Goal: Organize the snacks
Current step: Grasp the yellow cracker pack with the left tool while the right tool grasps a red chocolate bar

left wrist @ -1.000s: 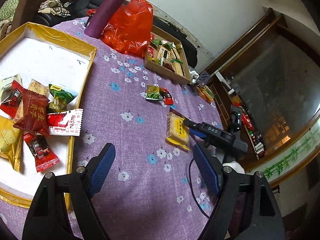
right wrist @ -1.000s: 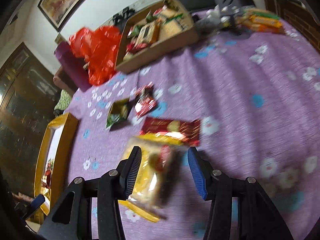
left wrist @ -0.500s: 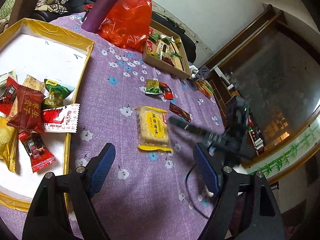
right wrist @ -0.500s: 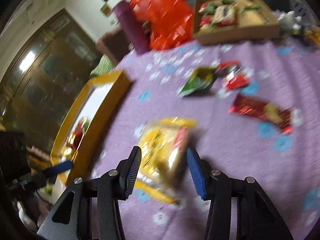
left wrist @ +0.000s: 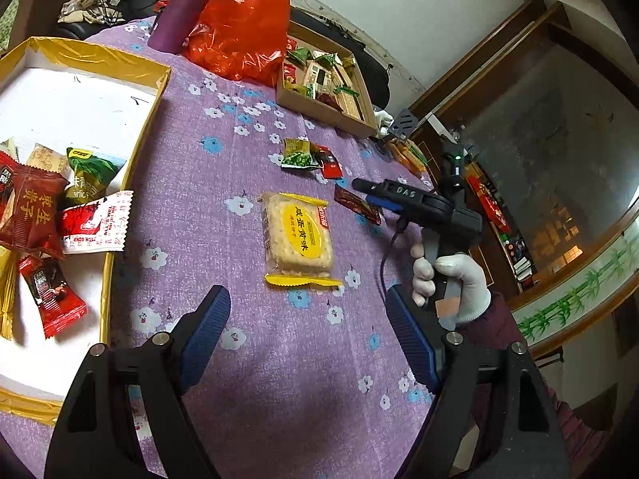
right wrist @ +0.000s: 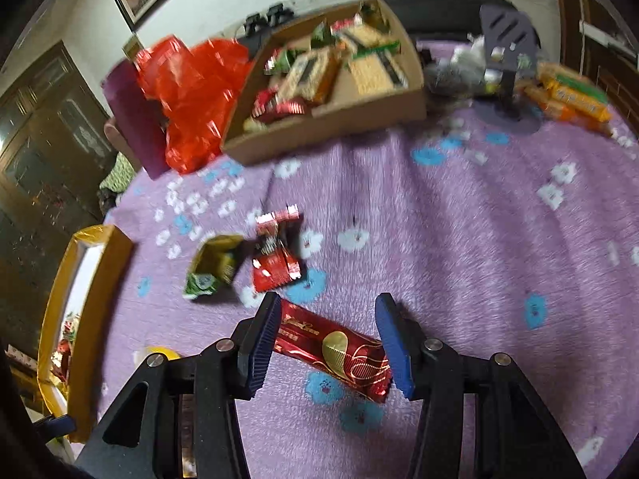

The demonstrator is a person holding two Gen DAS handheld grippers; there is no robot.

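Red wrapped bar [right wrist: 333, 349] sits between our right gripper's [right wrist: 327, 343] parted pads, seemingly untouched; our left gripper [left wrist: 307, 339] gapes empty.

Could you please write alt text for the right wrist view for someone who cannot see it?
An open hand-held gripper hovers over a dark red snack bar lying on a purple flowered tablecloth. Beyond lie a green packet, small red packets and a cardboard box of snacks.

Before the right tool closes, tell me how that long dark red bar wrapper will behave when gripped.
The dark red bar lies flat and straight, so it probably holds a stiff filling. Its foil looks glossy, so it may slip in the pads. It lies slantwise between the right tool's open jaws, so closing may pinch its ends and swivel it.
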